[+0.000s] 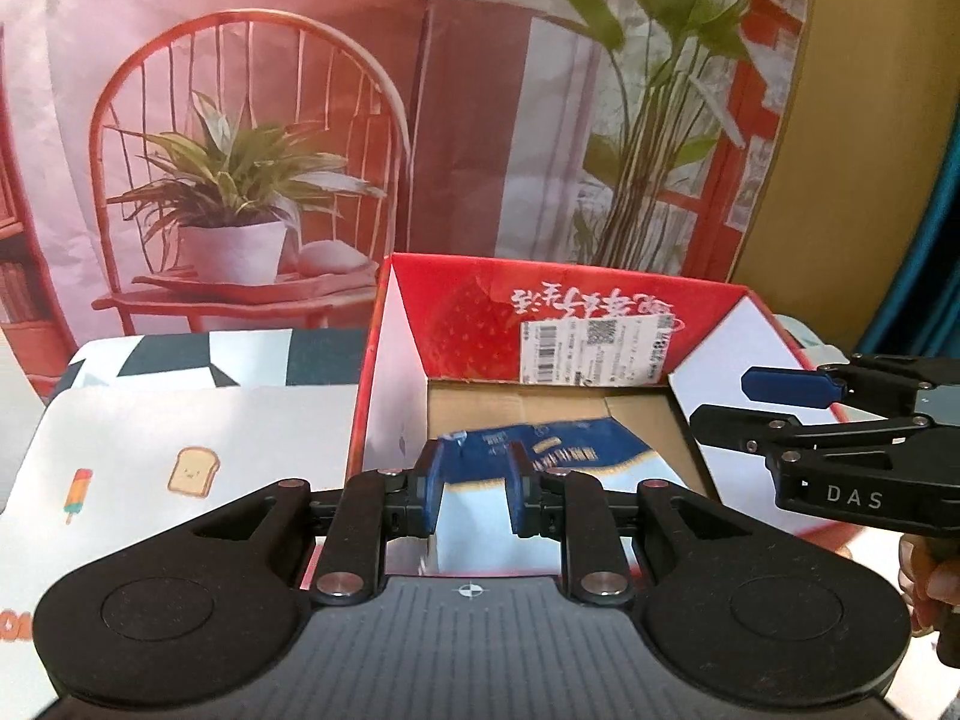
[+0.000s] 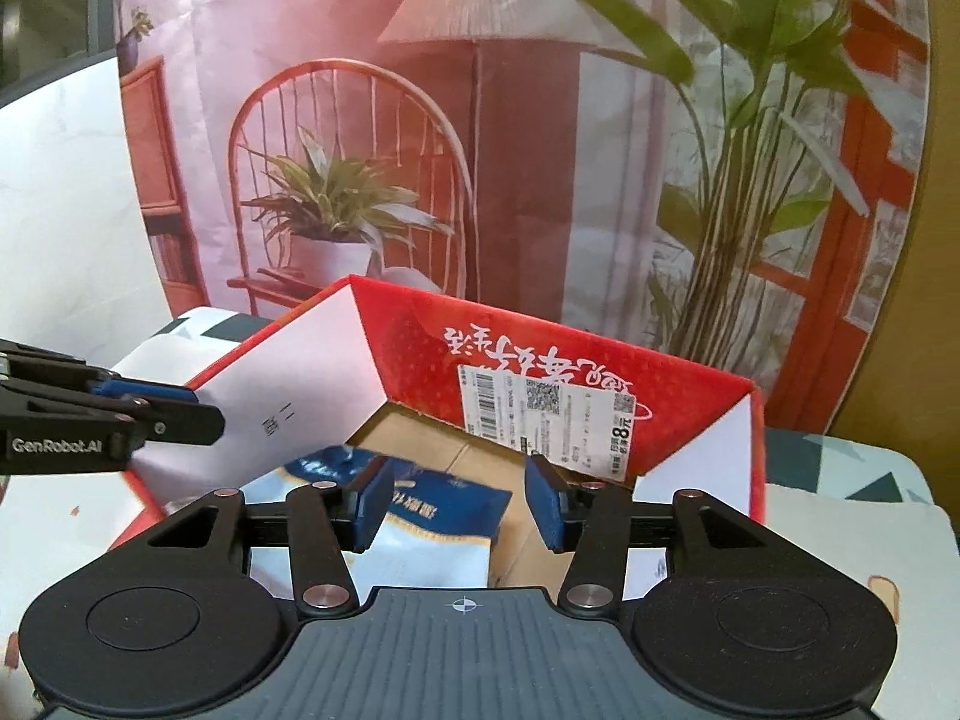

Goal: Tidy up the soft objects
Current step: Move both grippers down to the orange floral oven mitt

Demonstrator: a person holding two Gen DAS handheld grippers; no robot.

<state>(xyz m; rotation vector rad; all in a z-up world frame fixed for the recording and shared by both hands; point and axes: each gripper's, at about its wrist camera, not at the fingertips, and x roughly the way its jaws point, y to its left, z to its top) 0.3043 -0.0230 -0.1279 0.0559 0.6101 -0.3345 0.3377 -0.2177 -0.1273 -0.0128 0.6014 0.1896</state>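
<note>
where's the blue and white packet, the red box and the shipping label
blue and white packet [image 2: 438, 534]: right wrist view, its white lower face
red box [image 1: 468, 312]: left wrist view, its red back flap
shipping label [image 2: 540, 414]: right wrist view, its printed middle

Left gripper [image 1: 471, 495]: tilted forward and downward, blue-padded fingers [image 1: 433, 489] a narrow gap apart, nothing pinched between them.
Right gripper [image 2: 461, 501]: tilted downward too, fingers [image 2: 373, 501] parted clearly wider than the left pair, gripping nothing.
Relative pose: the two grippers sit side by side at about the same height, each one's tip showing at the edge of the other's view.
Hand [image 1: 936, 588]: only fingertips visible, wrapped around the right gripper's handle.
</note>
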